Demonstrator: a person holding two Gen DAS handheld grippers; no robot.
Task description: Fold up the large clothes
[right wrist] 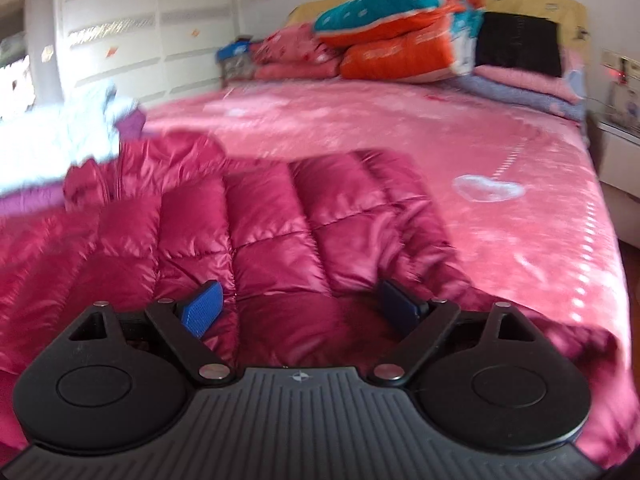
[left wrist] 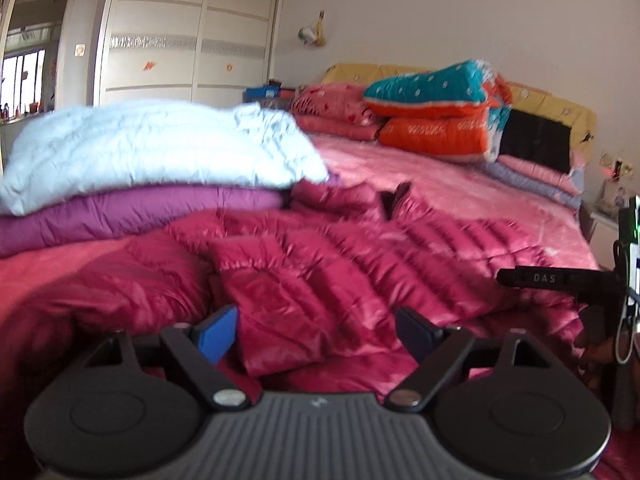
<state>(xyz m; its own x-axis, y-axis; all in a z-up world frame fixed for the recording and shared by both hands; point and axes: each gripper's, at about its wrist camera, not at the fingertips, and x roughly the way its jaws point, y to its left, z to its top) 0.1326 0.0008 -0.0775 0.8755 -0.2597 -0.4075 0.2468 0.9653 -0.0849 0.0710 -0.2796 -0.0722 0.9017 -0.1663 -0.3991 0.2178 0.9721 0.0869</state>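
both the left gripper [left wrist: 316, 332] and right gripper [right wrist: 300, 306] hang with jaws spread, gripping nothing, over the crimson puffer jacket [right wrist: 260, 216] rumpled at the bed's near edge, bare pink bedspread [right wrist: 360, 120] beyond.

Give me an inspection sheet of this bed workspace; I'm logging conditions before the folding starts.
Surface: pink bedspread, mostly bare on its right side.
Job's things: crimson quilted down jacket spread out, rumpled, not yet folded.
Clutter: pale blue garment stacked on purple garment; folded quilts piled at the headboard.
Grippers: left gripper open above the jacket; right gripper open, jacket fabric between its fingers, not pinched.
Cables: thin wires by the right gripper's body.
Surroundings: white wardrobe, bedside table.
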